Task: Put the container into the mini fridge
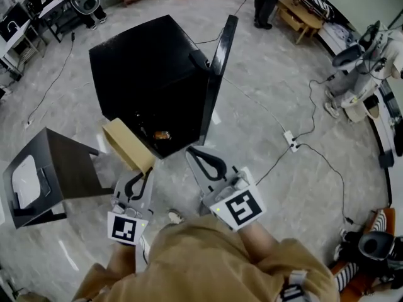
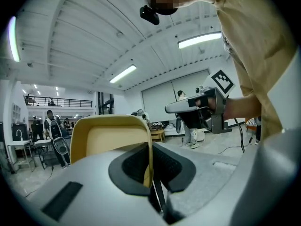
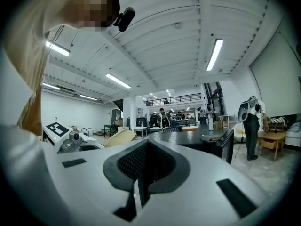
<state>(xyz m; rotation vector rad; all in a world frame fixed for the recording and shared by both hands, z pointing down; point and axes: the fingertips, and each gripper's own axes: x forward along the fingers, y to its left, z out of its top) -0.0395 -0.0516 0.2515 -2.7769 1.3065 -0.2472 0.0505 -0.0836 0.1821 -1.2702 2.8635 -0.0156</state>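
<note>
The tan open-topped container point(image 1: 128, 145) hangs tilted just in front of the black mini fridge point(image 1: 148, 68), whose door point(image 1: 219, 65) stands open to the right. My left gripper point(image 1: 146, 173) is shut on the container's rim; in the left gripper view the thin wall of the container point(image 2: 113, 140) runs between the closed jaws of this gripper point(image 2: 151, 173). Beside it on the right, my right gripper point(image 1: 194, 153) is shut and holds nothing, pointing at the fridge opening. A small orange item point(image 1: 162, 134) lies inside the fridge. The right gripper view shows the fridge point(image 3: 197, 138) ahead.
A dark side table point(image 1: 56, 168) stands to the left of the container. A power strip point(image 1: 291, 142) with cables lies on the floor at right. A person point(image 1: 267, 2) and a wooden bench point(image 1: 299, 14) are at the back.
</note>
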